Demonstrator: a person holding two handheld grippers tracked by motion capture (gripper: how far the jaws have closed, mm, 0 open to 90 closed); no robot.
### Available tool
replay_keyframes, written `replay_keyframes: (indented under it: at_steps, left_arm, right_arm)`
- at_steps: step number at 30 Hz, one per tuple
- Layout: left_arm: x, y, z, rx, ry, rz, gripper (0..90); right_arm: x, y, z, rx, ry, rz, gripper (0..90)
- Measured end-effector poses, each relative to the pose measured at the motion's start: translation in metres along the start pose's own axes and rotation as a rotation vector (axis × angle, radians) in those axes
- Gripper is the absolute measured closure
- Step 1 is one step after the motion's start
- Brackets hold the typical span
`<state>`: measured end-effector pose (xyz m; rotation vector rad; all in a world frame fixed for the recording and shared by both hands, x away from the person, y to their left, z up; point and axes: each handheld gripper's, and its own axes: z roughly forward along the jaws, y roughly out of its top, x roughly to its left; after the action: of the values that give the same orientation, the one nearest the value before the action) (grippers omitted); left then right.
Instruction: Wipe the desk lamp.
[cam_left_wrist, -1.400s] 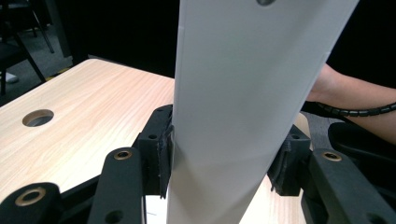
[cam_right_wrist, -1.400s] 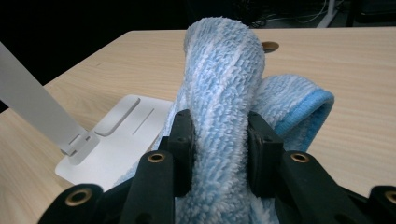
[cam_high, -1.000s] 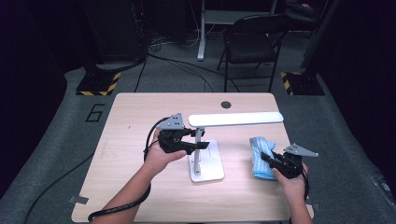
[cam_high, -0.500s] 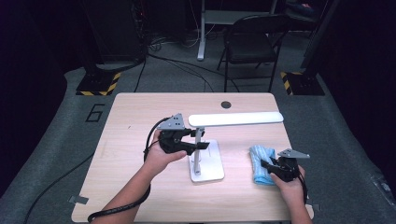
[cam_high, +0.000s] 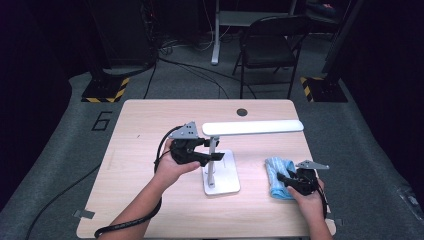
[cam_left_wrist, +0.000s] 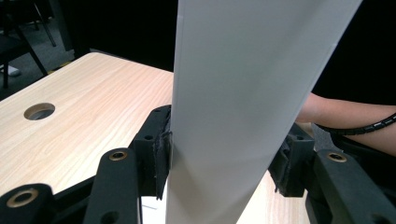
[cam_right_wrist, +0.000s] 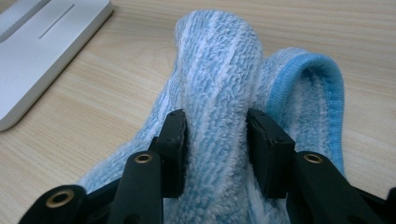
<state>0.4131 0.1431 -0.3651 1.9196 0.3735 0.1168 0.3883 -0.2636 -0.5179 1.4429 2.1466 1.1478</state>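
Observation:
A white desk lamp stands mid-table, with a long flat head (cam_high: 252, 127), a thin post (cam_high: 212, 172) and a square base (cam_high: 225, 181). My left gripper (cam_high: 212, 157) is shut on the post (cam_left_wrist: 243, 93), one pad on each side of it in the left gripper view (cam_left_wrist: 224, 161). A light blue striped towel (cam_high: 276, 172) lies crumpled on the table to the lamp's right. My right gripper (cam_high: 285, 180) has a fold of the towel (cam_right_wrist: 219, 70) between its pads (cam_right_wrist: 173, 135). Its jaws have just been opening, and the fold still touches both pads.
The wooden table (cam_high: 150, 125) has a round cable hole (cam_high: 242, 112) near its far edge. A corner of the lamp base (cam_right_wrist: 42, 42) lies left of the towel in the right gripper view. A folding chair (cam_high: 267, 47) stands beyond the table.
My right hand has sunk toward the table with the towel, and its jaws stand wider than before. The left gripper and the lamp have not moved.

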Motion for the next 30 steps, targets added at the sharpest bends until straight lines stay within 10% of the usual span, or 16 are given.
replay_keyframes:
  at_steps: [30]
  left_arm:
    - [-0.002, 0.007, -0.007, 0.012, -0.011, 0.01, 44.9]
  right_arm:
    - [0.01, 0.007, -0.012, -0.168, 0.022, 0.013, 23.8]
